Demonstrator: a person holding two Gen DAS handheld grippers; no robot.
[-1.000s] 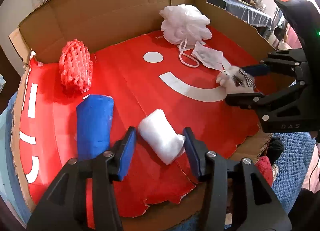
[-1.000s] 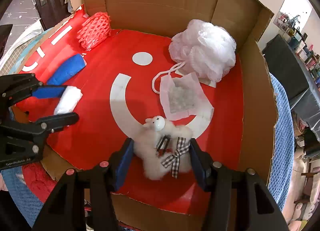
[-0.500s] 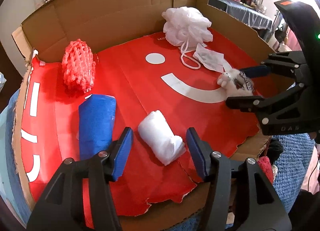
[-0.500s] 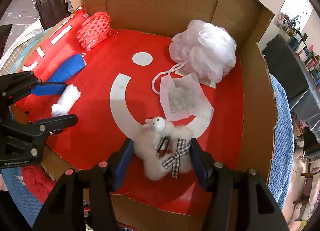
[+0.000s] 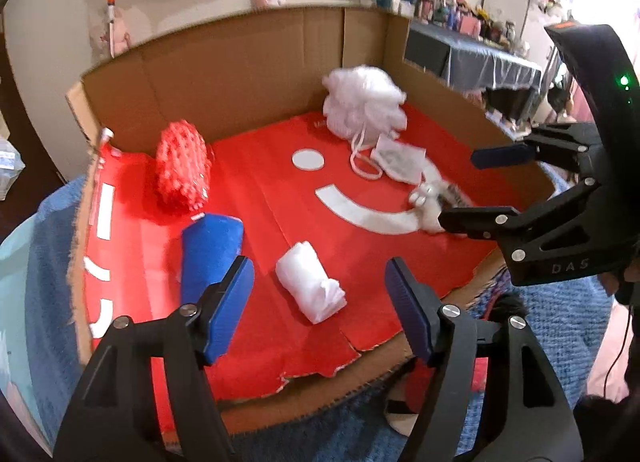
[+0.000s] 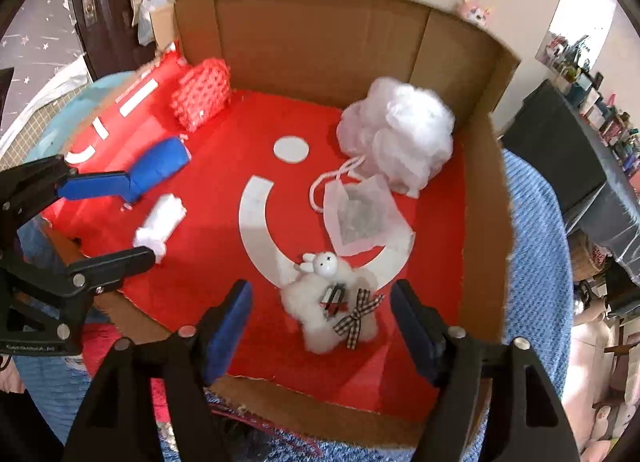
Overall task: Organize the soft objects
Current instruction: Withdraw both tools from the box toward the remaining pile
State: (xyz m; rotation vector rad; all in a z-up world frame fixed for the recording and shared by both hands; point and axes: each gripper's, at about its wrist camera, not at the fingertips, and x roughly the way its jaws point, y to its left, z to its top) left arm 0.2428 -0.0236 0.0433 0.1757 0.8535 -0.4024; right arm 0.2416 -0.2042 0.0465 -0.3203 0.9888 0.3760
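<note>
Standing spread over the box floor, the left hand-held gripper (image 5: 320, 308) has just been opening its jaws, and the white cloth roll (image 5: 311, 287) lies loose between them, touched by neither pad. The right hand-held gripper (image 6: 322, 332) has likewise just been opening, and the fluffy white plush toy (image 6: 330, 304) with its checked bow sits free between its jaws. Compared with a second ago, both sets of jaws stand wider and both views show more of the room, so each item looks released and placed. The cardboard box (image 6: 320, 46) with its red floor also holds a blue roll (image 5: 210, 248), a red mesh bundle (image 5: 182, 166), a white bath pouf (image 6: 398, 138) and a thin white pouch (image 6: 360, 218), all apart.
</note>
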